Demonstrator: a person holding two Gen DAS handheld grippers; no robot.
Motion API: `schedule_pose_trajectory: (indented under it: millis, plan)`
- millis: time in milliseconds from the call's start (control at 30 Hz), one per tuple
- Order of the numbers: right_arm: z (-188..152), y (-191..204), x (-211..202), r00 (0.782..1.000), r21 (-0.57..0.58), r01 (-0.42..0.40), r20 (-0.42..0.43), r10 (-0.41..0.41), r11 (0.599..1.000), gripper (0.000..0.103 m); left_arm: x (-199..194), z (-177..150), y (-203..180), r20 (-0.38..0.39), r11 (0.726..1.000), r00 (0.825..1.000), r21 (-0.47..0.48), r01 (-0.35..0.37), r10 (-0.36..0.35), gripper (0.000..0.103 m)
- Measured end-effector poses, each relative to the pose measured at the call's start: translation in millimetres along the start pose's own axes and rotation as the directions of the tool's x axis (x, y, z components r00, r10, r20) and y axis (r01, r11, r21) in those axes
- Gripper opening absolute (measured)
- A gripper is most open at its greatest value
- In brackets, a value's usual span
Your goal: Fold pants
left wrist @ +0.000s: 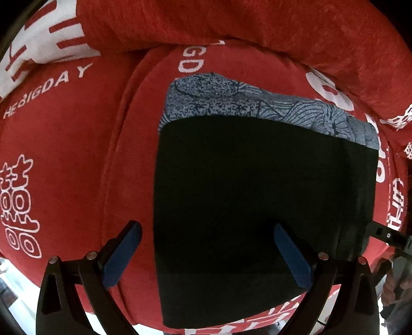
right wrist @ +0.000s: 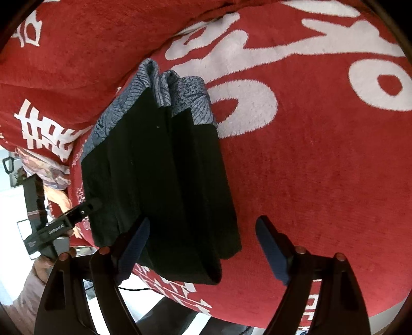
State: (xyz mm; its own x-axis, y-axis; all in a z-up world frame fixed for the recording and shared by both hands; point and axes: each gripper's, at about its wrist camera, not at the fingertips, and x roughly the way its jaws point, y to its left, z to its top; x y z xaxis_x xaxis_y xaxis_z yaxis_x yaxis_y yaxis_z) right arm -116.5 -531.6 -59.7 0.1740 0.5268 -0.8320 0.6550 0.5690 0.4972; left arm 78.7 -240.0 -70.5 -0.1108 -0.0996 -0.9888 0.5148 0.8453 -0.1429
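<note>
The black pants (left wrist: 257, 206) lie folded into a flat rectangle on a red seat cushion (left wrist: 77, 154). Blue patterned fabric (left wrist: 231, 100) shows under them along the far edge. My left gripper (left wrist: 209, 257) points down over the near left part of the pants and is open; its pads touch nothing. In the right wrist view the pants (right wrist: 159, 180) lie as stacked folds, with the blue patterned fabric (right wrist: 167, 85) at their far end. My right gripper (right wrist: 204, 247) is open over their near right corner, pressing on nothing. The left gripper (right wrist: 85, 210) is at the pants' left edge.
The red sofa cover (right wrist: 309, 167) carries large white lettering. A backrest cushion (left wrist: 257, 23) rises behind the seat. The seat's front edge (right wrist: 231, 306) drops to a pale floor (right wrist: 10, 206). A hand (right wrist: 43, 265) holds the left tool. The right gripper's tip (left wrist: 381, 230) shows at the pants' right side.
</note>
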Motion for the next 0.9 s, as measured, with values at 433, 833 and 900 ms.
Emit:
schedule_pose_trajectory:
  millis: [433, 833, 900]
  plan:
    - [12, -2, 6, 0.998, -0.048, -0.060, -0.024, 0.059, 0.997, 0.087, -2, 10, 21, 0.047, 0.996, 0.997, 0.060, 0.063, -0.066, 0.102]
    - [32, 4, 26, 0.983, -0.095, -0.177, -0.066, 0.171, 0.980, 0.088, 23, 16, 14, 0.004, 0.966, 0.968, 0.074, 0.249, -0.250, 0.102]
    - [36, 3, 30, 0.979, -0.106, -0.198, -0.064, 0.193, 0.974, 0.088, 28, 19, 14, 0.005, 0.960, 0.963, 0.077, 0.269, -0.271, 0.102]
